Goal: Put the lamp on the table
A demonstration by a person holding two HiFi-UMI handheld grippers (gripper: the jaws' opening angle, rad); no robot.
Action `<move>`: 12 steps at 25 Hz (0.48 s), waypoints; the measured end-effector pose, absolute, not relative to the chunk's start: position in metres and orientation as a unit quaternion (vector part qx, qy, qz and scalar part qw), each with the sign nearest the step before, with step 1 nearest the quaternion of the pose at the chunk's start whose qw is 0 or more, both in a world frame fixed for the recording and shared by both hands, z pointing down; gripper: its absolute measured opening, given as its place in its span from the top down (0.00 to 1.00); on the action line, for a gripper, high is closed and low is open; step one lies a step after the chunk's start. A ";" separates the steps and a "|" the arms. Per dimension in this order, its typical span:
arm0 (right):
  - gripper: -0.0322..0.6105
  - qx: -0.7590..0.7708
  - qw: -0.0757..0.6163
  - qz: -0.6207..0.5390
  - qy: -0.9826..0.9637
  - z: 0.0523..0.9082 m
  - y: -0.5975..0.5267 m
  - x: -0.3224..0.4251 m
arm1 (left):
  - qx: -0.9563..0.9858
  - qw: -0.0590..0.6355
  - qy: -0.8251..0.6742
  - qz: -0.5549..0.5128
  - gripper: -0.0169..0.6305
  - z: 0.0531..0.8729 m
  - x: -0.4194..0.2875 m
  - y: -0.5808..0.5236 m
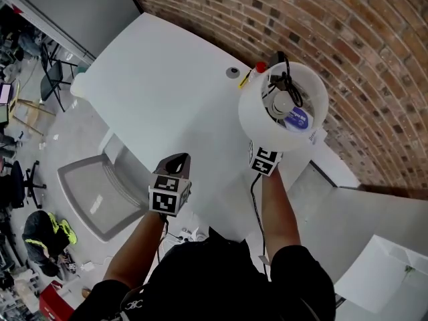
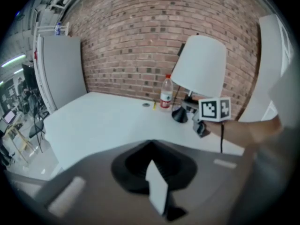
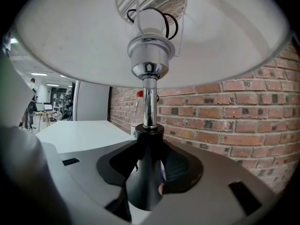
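The lamp has a white drum shade [image 1: 283, 105], a chrome stem [image 3: 149, 102] and a black cone base [image 3: 143, 172]. My right gripper [image 1: 266, 155] is shut on that base, jaws on either side of it [image 3: 145, 191]. In the left gripper view the lamp [image 2: 200, 64] stands upright with its base [image 2: 179, 115] at the white table [image 2: 103, 121], near the brick wall; I cannot tell whether it touches. My left gripper [image 1: 177, 162] hangs over the table's near edge, shut with nothing in it [image 2: 157, 191].
A water bottle with a red cap [image 2: 166, 93] stands by the wall just left of the lamp. A small grey disc [image 1: 233, 72] and a yellow item [image 1: 243, 80] lie beside it. A black cord [image 1: 255, 199] hangs below the lamp. A grey chair [image 1: 93, 192] stands left of the table.
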State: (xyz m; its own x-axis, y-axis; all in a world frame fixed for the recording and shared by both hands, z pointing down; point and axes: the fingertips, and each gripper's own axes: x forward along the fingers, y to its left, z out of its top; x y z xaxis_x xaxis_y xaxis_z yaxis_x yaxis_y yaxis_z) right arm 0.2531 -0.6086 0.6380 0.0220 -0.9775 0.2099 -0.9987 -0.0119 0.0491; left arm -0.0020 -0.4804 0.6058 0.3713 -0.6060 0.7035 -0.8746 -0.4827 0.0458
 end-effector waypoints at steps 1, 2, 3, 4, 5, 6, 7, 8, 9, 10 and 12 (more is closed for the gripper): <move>0.73 0.710 0.094 0.059 -0.696 0.641 -0.610 0.254 | 0.802 0.210 -0.460 0.319 0.97 0.606 0.000 -0.482; 0.73 0.710 0.096 0.059 -0.695 0.644 -0.610 0.256 | 0.803 0.208 -0.457 0.321 0.97 0.606 0.001 -0.483; 0.73 0.711 0.097 0.060 -0.694 0.646 -0.611 0.257 | 0.804 0.206 -0.455 0.323 0.97 0.607 0.003 -0.483; 0.73 0.711 0.098 0.063 -0.693 0.649 -0.611 0.257 | 0.804 0.205 -0.454 0.325 0.97 0.608 0.004 -0.483; 0.73 0.711 0.098 0.064 -0.693 0.651 -0.611 0.257 | 0.804 0.204 -0.453 0.327 0.97 0.609 0.004 -0.484; 0.73 0.711 0.098 0.065 -0.693 0.653 -0.611 0.257 | 0.804 0.204 -0.453 0.328 0.97 0.610 0.004 -0.484; 0.73 0.711 0.098 0.064 -0.694 0.654 -0.611 0.257 | 0.803 0.204 -0.453 0.329 0.97 0.611 0.005 -0.484; 0.73 0.710 0.097 0.062 -0.695 0.655 -0.611 0.256 | 0.803 0.204 -0.453 0.329 0.97 0.611 0.005 -0.485; 0.73 0.709 0.098 0.060 -0.696 0.655 -0.611 0.256 | 0.803 0.203 -0.453 0.329 0.97 0.612 0.007 -0.485; 0.73 0.709 0.098 0.059 -0.696 0.656 -0.611 0.256 | 0.804 0.201 -0.453 0.329 0.97 0.612 0.008 -0.486; 0.73 0.709 0.099 0.058 -0.696 0.656 -0.612 0.257 | 0.805 0.198 -0.452 0.329 0.97 0.612 0.011 -0.486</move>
